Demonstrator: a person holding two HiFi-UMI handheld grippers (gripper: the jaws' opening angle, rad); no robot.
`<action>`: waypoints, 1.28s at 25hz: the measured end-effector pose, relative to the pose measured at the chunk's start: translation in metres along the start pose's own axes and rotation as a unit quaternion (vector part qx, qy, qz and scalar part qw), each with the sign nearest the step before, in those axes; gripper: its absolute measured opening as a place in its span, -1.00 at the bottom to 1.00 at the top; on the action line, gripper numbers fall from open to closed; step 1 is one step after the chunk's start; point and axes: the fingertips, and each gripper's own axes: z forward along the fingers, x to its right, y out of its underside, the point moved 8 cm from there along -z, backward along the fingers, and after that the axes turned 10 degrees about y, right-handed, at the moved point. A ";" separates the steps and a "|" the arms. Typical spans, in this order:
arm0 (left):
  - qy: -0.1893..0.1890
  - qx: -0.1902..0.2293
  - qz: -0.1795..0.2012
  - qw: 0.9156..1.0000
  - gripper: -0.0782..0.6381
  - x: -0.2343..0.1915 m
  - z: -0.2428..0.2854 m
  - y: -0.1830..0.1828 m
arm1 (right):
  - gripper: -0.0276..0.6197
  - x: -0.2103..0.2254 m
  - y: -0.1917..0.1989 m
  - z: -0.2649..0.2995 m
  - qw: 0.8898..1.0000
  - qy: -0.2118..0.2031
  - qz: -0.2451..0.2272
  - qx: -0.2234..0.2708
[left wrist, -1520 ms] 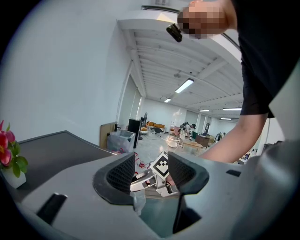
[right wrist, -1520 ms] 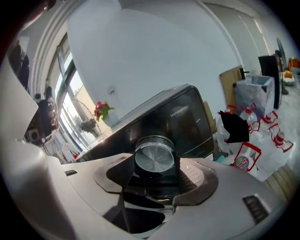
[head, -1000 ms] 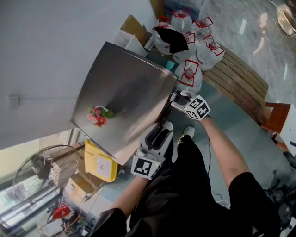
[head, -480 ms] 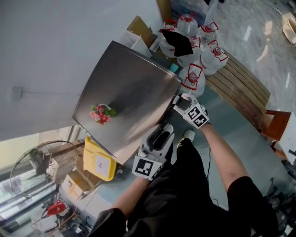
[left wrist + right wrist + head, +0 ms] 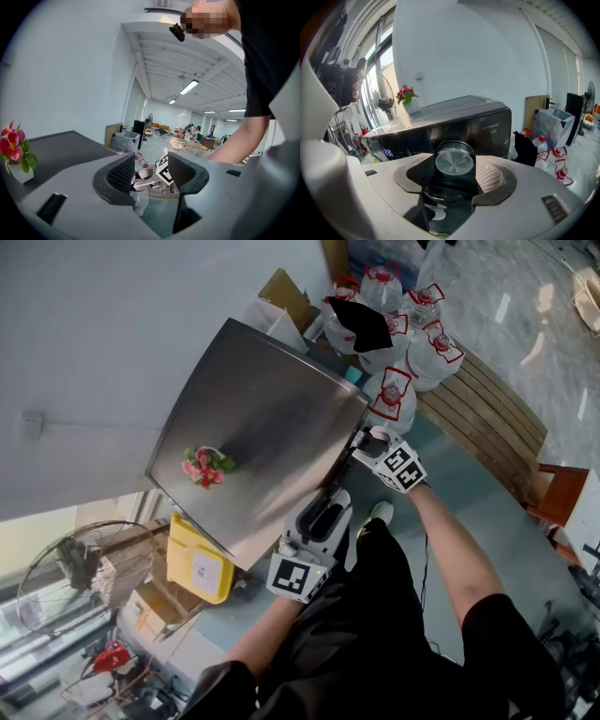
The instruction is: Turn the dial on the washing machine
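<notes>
- Pinches the dial [image 5: 454,162] with the right gripper [image 5: 454,180]: a pad [image 5: 490,176] against each flank, no gap showing in the right gripper view.
- Finds that dial, a round knob with a brushed-metal face, on the dark front panel of the washing machine [image 5: 487,136], just below and left of some small pale lettering.
- Shows blue digits [image 5: 387,152] lit further left on the same panel.
- In the head view, brings the right gripper in against the machine's front, right under the near edge of the steel top [image 5: 262,418], with its marker cube [image 5: 401,468] facing up.
- Holds the left gripper [image 5: 150,171] with its jaws spread and nothing between them; through the gap, only the other gripper's marker cube and the floor beyond.
- Places the left gripper low at the machine's front, left of the right one and apart from it.
- Carries a pot of pink flowers [image 5: 206,468] on the steel top, near its far left edge.
- Crowds several water bottles [image 5: 412,338] with red labels past the machine's right side, next to a slatted wooden bench [image 5: 487,404].
- Sets a yellow box [image 5: 199,563] and a fan [image 5: 70,577] on the floor to the machine's left.
</notes>
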 end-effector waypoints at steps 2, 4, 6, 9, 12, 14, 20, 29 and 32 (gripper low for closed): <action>-0.001 0.000 0.000 1.000 -0.23 0.000 -0.001 0.001 | -0.15 0.003 0.002 0.001 1.000 -0.008 0.025 0.001; -0.002 -0.002 0.004 1.000 -0.23 0.000 -0.002 0.003 | -0.14 0.006 0.003 0.002 0.998 -0.019 0.062 0.003; -0.002 -0.004 0.007 1.000 -0.23 -0.001 -0.003 0.005 | -0.14 0.008 0.004 0.001 0.994 -0.030 0.101 0.003; -0.001 -0.005 0.007 1.000 -0.23 0.000 -0.002 0.005 | -0.14 0.012 0.006 0.002 0.990 -0.044 0.138 0.001; 0.002 -0.006 0.013 1.000 -0.23 0.001 0.001 0.003 | -0.14 0.016 0.008 0.004 0.982 -0.062 0.176 0.002; 0.002 -0.006 0.013 1.000 -0.23 0.001 0.003 0.003 | -0.14 0.018 0.009 0.005 0.980 -0.067 0.189 0.003; -0.004 -0.006 0.009 1.000 -0.22 0.004 0.004 0.001 | -0.14 0.018 0.009 0.002 0.983 -0.075 0.167 0.002; -0.011 -0.001 0.001 1.000 -0.22 0.003 0.004 0.003 | -0.14 0.011 0.017 -0.016 0.997 -0.017 0.079 0.019; -0.008 -0.001 0.000 1.000 -0.22 0.008 0.008 0.002 | -0.14 0.004 0.013 -0.015 1.000 -0.006 0.013 0.016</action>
